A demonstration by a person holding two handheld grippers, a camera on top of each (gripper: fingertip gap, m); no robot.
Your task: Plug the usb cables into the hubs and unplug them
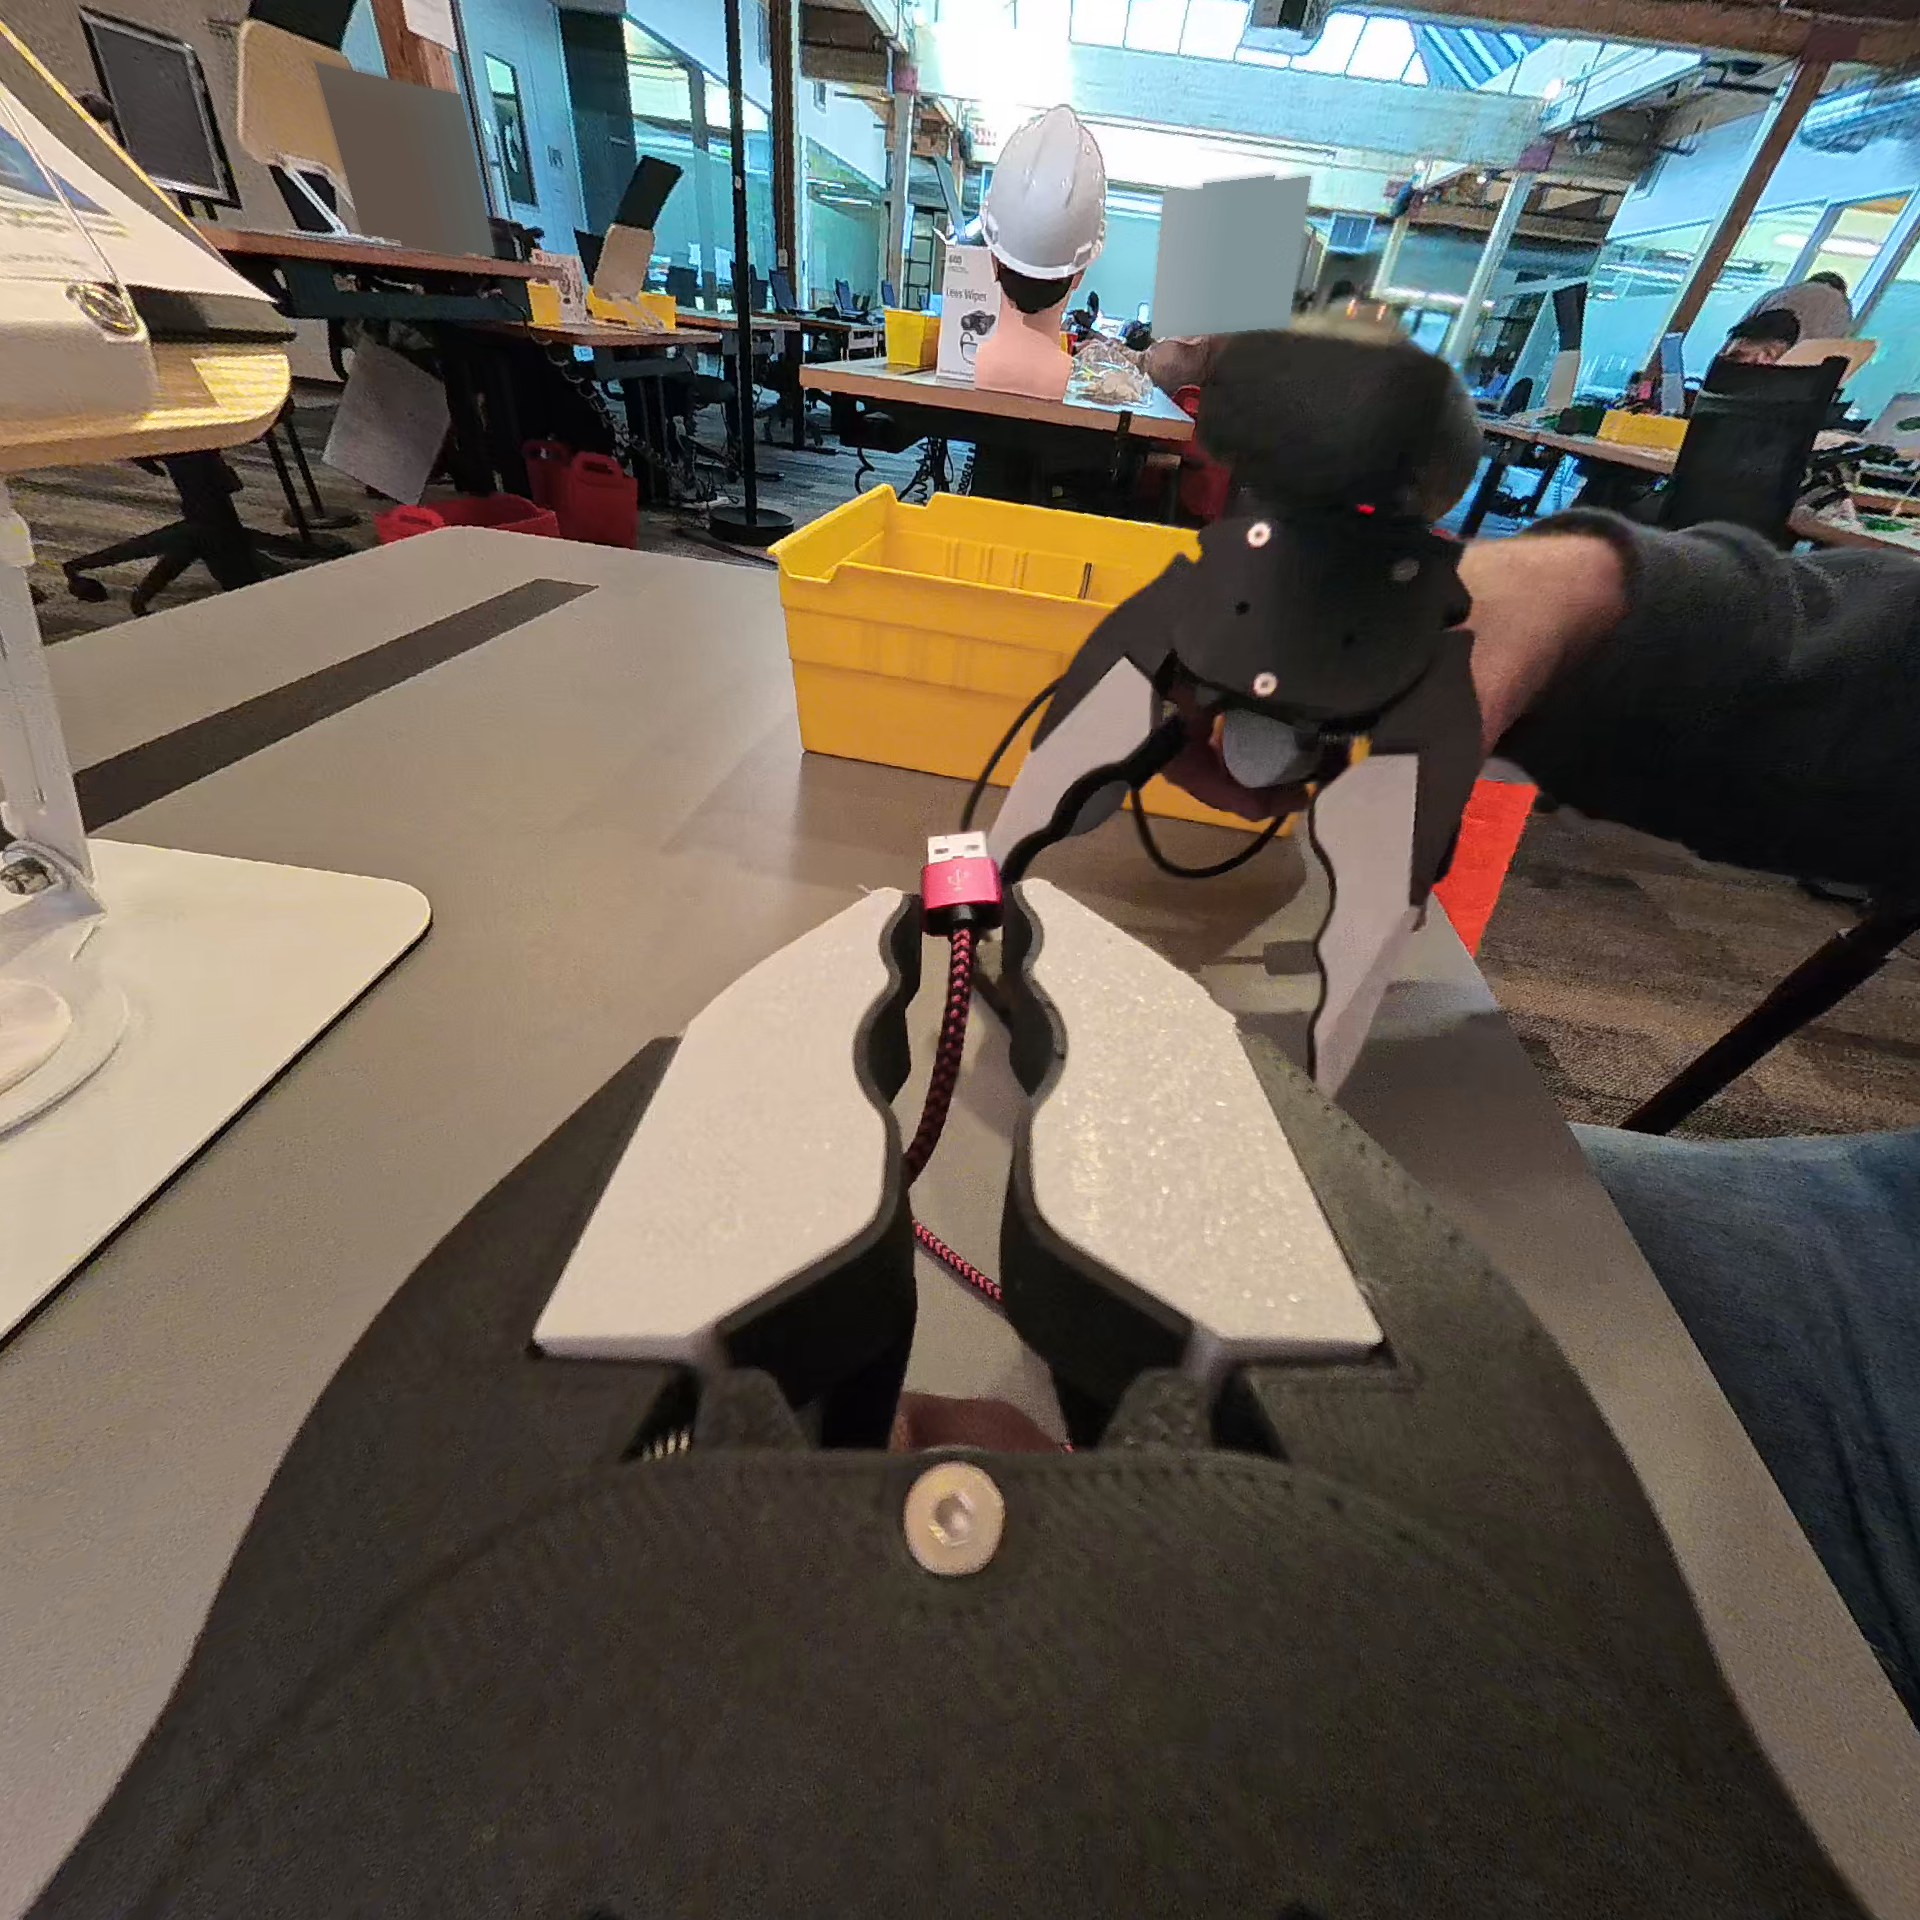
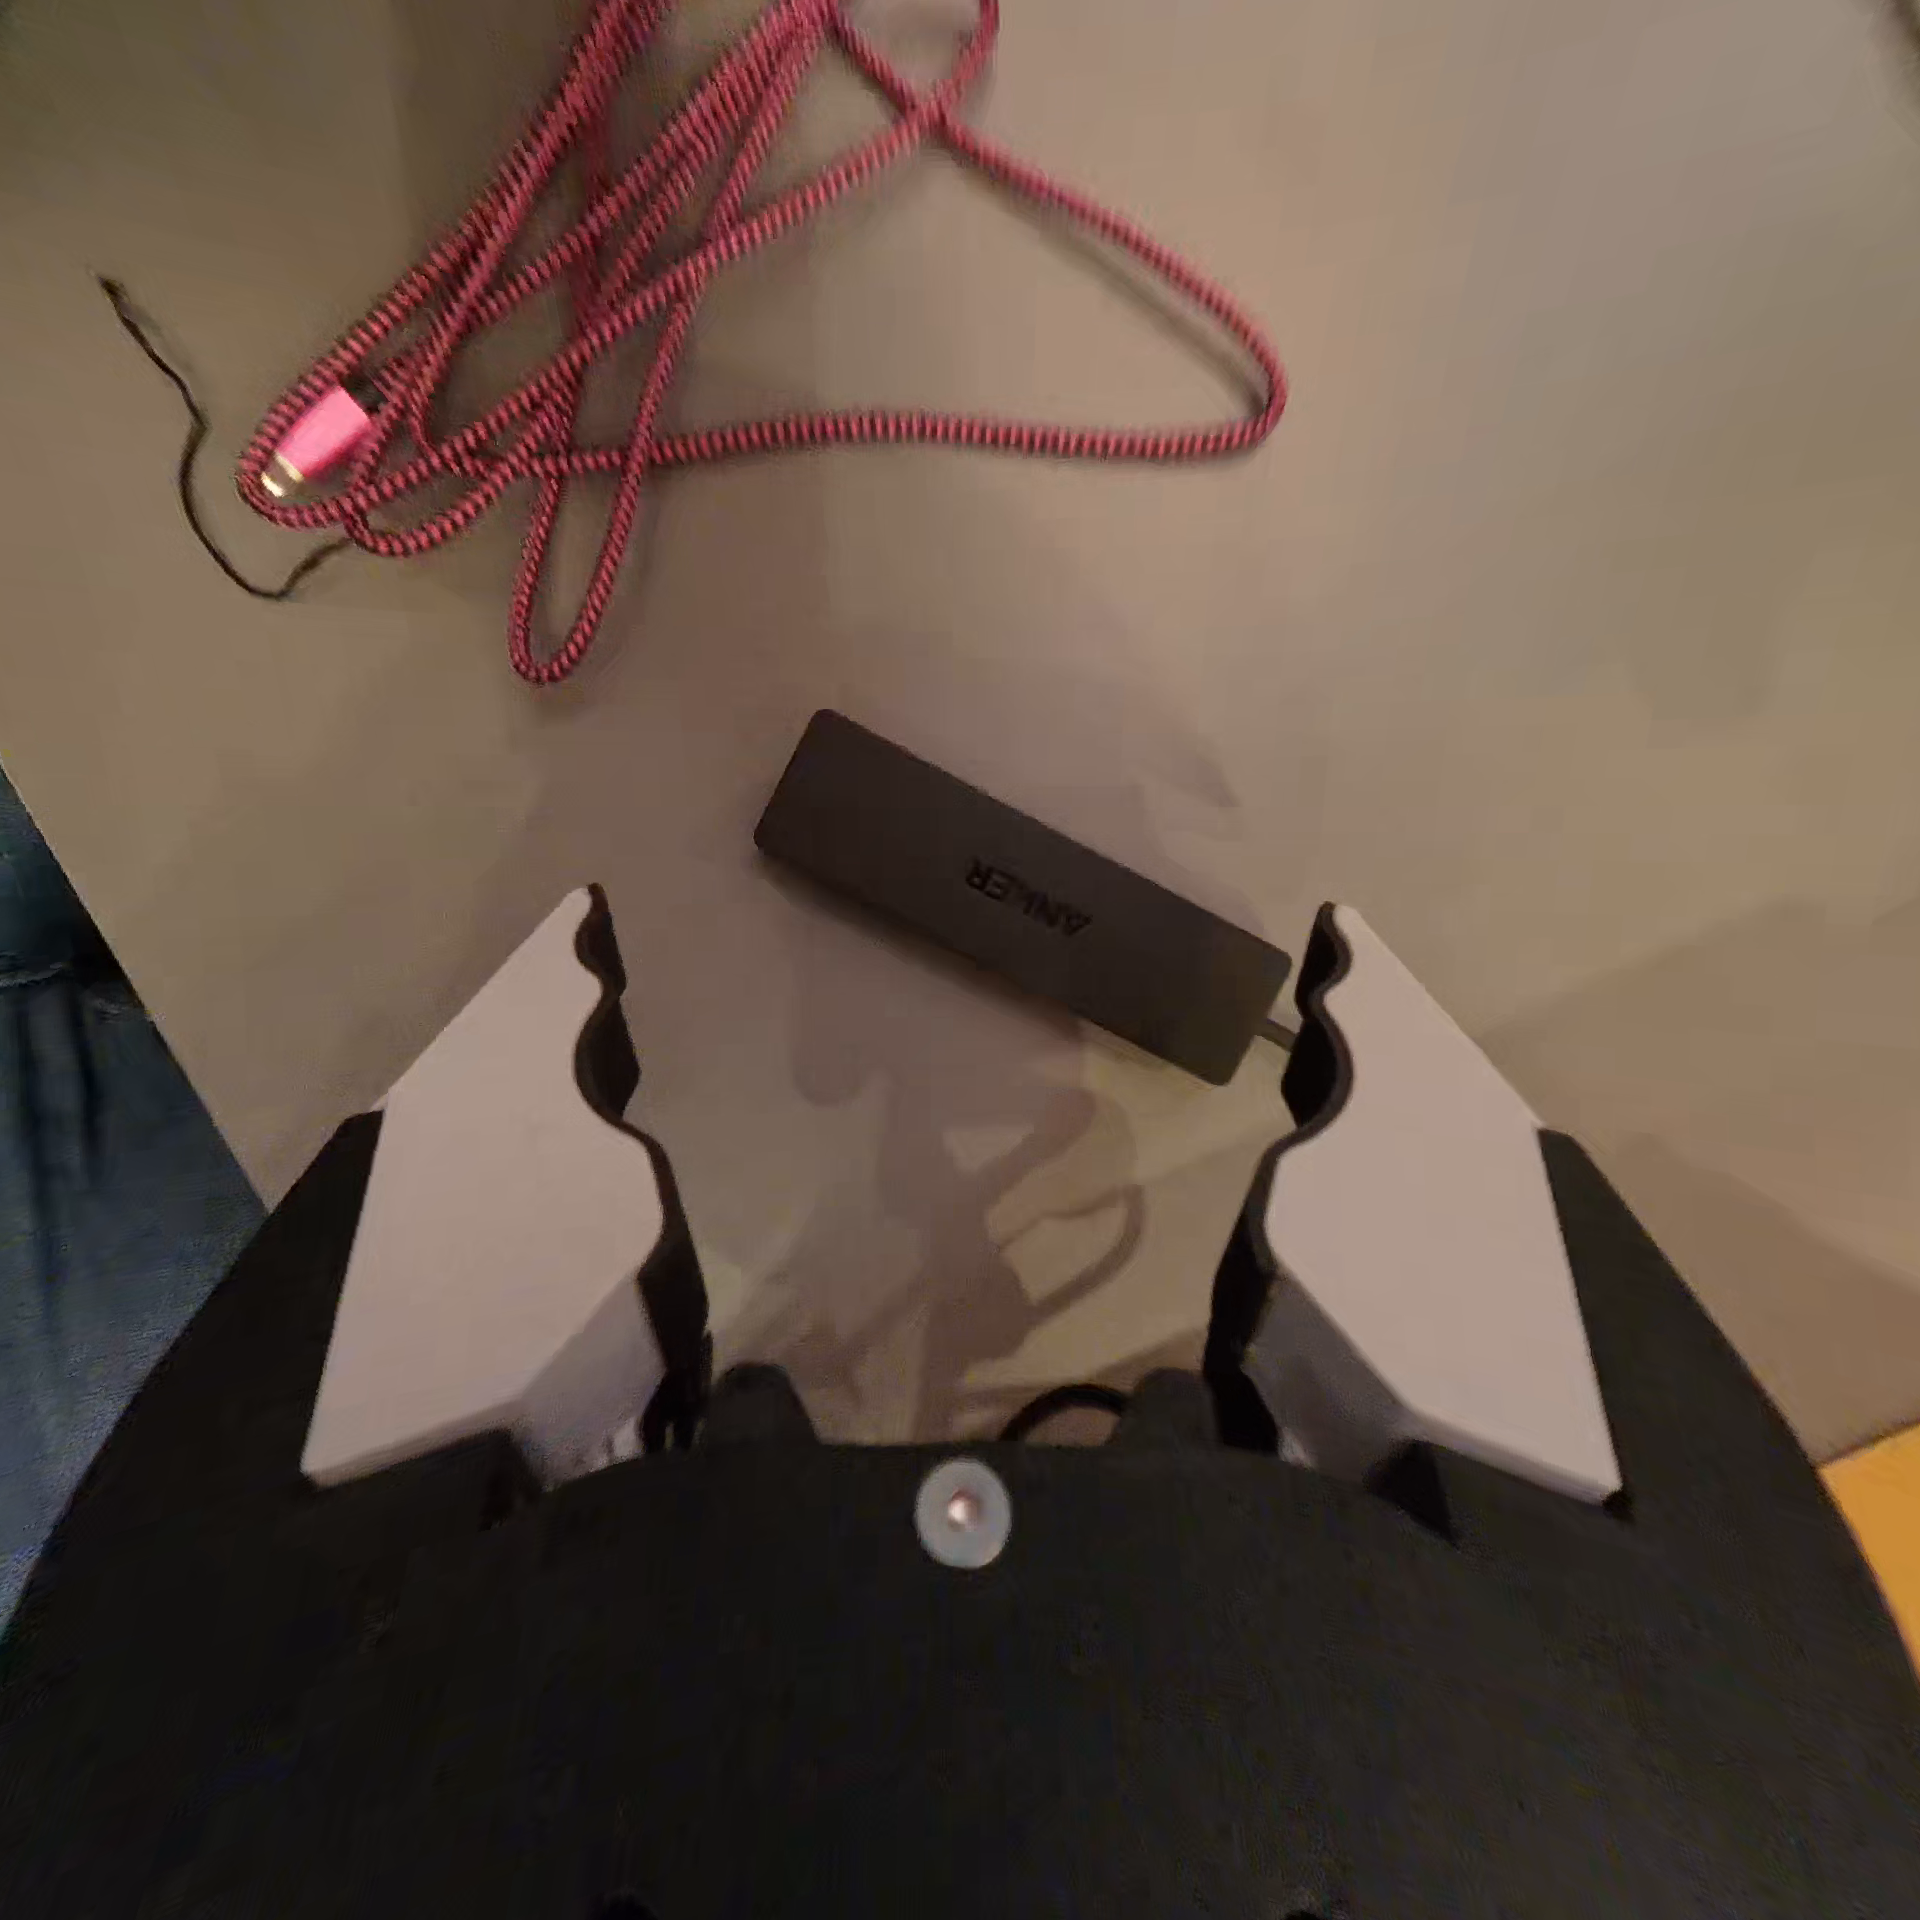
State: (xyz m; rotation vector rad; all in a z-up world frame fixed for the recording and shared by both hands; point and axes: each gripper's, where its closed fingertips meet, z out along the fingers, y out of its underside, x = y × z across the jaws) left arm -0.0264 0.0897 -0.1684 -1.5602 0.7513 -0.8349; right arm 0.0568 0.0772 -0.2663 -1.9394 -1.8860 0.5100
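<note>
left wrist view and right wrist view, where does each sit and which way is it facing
Left wrist view: sits on the left gripper, looks level across the grey table toward a yellow bin; its jaws pinch the pink USB plug; the right gripper and a sleeved arm show.
Right wrist view: sits on the right gripper, looks down at the black hub and coiled pink cable; jaws open; a jeans leg shows at the left.
Shared: table, pink cable, right gripper.

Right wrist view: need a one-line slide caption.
Open right claw above the black hub on the table, pink braided cable coiled beyond.
</note>
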